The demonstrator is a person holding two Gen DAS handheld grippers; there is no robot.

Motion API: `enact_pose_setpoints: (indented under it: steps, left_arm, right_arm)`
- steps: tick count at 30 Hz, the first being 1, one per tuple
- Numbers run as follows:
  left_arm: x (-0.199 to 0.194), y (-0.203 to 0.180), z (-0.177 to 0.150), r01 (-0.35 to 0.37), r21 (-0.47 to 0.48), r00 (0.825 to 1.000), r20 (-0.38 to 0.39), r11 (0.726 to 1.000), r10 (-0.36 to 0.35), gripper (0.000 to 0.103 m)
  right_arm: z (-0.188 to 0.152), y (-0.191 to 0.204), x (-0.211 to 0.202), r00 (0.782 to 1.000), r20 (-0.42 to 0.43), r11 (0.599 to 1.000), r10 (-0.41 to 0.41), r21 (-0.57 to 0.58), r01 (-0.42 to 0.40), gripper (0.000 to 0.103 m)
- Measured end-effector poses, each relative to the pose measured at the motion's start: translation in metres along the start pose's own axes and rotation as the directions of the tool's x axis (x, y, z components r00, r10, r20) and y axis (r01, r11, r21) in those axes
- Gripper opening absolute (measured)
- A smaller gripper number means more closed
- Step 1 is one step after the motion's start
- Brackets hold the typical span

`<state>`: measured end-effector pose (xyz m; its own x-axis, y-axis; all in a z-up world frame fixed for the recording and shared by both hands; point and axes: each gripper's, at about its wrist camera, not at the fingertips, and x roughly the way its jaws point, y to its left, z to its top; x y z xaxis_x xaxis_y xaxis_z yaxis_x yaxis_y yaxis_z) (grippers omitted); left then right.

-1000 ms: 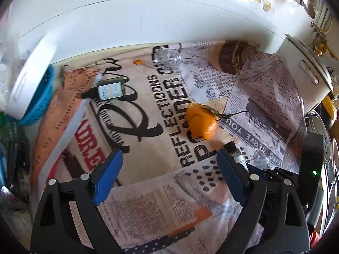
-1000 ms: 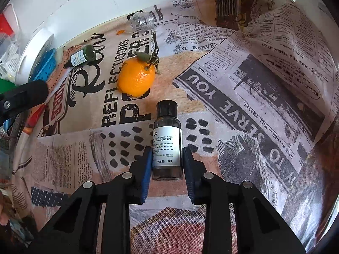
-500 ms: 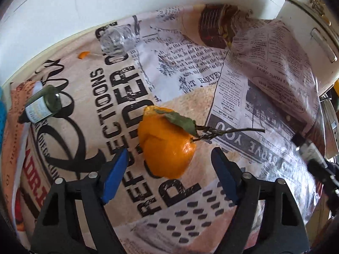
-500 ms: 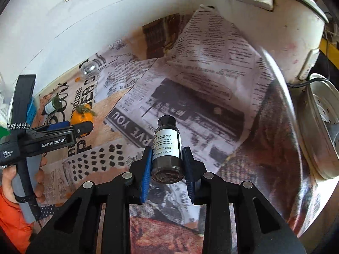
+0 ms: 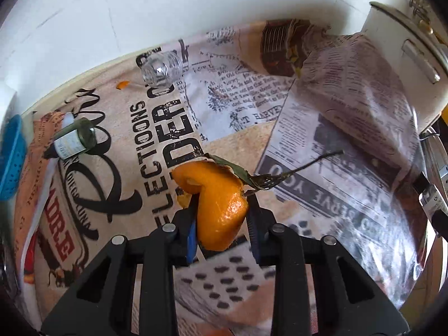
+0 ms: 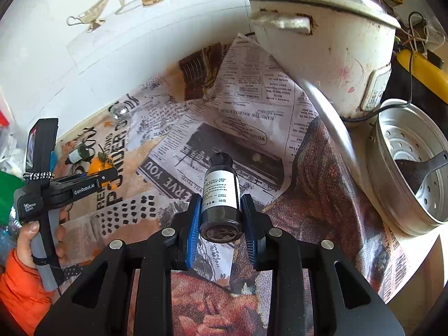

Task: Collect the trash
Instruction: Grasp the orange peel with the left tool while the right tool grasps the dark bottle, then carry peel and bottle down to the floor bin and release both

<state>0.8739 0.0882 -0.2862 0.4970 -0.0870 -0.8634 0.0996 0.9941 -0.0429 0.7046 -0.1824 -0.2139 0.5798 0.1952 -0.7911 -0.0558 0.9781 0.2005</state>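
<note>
My left gripper point(image 5: 221, 218) is shut on an orange peel point(image 5: 218, 207) with a leaf and twig, low over the newspaper-print tablecloth point(image 5: 322, 196). A small green bottle point(image 5: 74, 140) lies at the left and a clear glass jar point(image 5: 162, 70) lies near the wall. My right gripper point(image 6: 221, 218) is shut on a dark bottle with a white label point(image 6: 221, 193), held above the cloth. In the right wrist view the left gripper point(image 6: 106, 175) shows at the left with the orange peel point(image 6: 96, 165), the green bottle point(image 6: 79, 152) and the jar point(image 6: 119, 112) behind it.
A white rice cooker point(image 6: 327, 44) stands at the back right, also seen in the left wrist view point(image 5: 406, 56). A metal steamer pot point(image 6: 411, 168) sits to its right. A blue basket point(image 5: 11, 156) is at the far left. A white wall runs behind.
My left gripper moved forward to the orange peel and closed on it. My right gripper lifted the dark bottle off the cloth and swung right toward the rice cooker.
</note>
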Motion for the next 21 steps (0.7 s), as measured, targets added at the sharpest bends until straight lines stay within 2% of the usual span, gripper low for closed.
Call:
enact_pose_setpoints:
  steps: [5, 9, 15, 21]
  left_arm:
    - [-0.056, -0.015, -0.025, -0.019, -0.05, 0.997, 0.074, 0.999, 0.023, 0.029]
    - [-0.107, -0.026, -0.048, -0.041, -0.101, 0.988, 0.147, 0.994, 0.056, 0.028]
    - [-0.191, -0.045, -0.088, -0.058, -0.147, 0.96, 0.262, 0.987, 0.096, 0.028]
    - [-0.257, -0.048, -0.131, -0.04, -0.189, 0.937, 0.334, 0.981, 0.103, 0.027]
  right_arm:
    - [0.0, 0.0, -0.03, 0.996, 0.044, 0.995, 0.072, -0.066, -0.07, 0.026]
    - [-0.004, 0.0, -0.062, 0.986, 0.076, 0.983, 0.147, -0.122, -0.137, 0.026]
    - [-0.016, 0.011, -0.113, 0.965, 0.124, 0.952, 0.23, -0.237, -0.196, 0.026]
    - [-0.035, 0.028, -0.147, 0.945, 0.151, 0.931, 0.29, -0.275, -0.242, 0.026]
